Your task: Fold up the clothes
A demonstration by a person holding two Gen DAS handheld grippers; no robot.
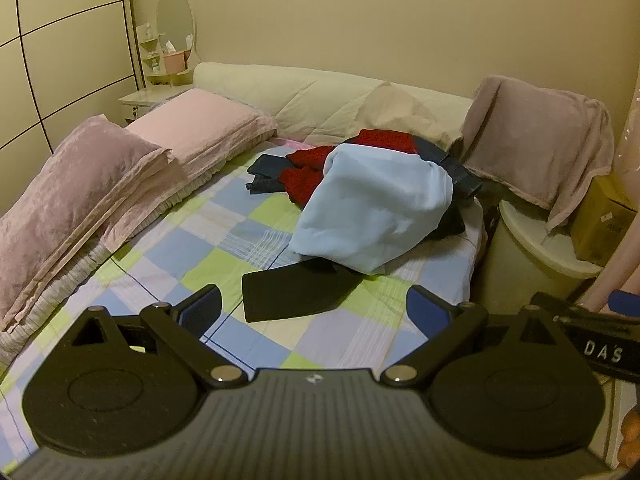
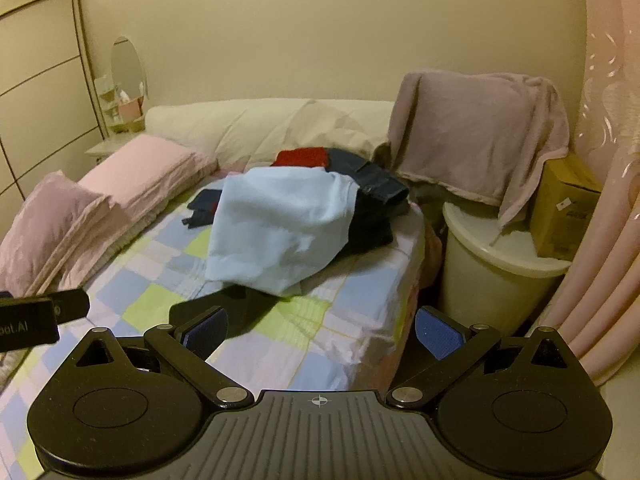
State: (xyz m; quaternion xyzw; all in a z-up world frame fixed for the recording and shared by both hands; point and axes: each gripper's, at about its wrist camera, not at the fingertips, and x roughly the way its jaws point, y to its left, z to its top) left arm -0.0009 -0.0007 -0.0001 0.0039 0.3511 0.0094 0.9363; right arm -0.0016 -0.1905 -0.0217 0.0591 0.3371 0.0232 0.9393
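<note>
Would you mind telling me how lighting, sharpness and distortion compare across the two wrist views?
Left wrist: warm dim light, strong fisheye bending the panelled wardrobe, crumpled light-blue garment sharp. Right wrist: same yellow cast, dark corner vignetting, the light-blue garment softly smeared.

Unfolded clothes pile (image 1: 372, 200) on bed, lt blue garment (image 1: 376, 208) atop, black piece (image 1: 296, 296) in front

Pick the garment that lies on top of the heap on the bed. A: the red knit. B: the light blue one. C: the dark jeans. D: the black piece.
B: the light blue garment drapes over the red knit and the dark jeans, while the black piece lies flat in front, its far end under the blue hem.
</note>
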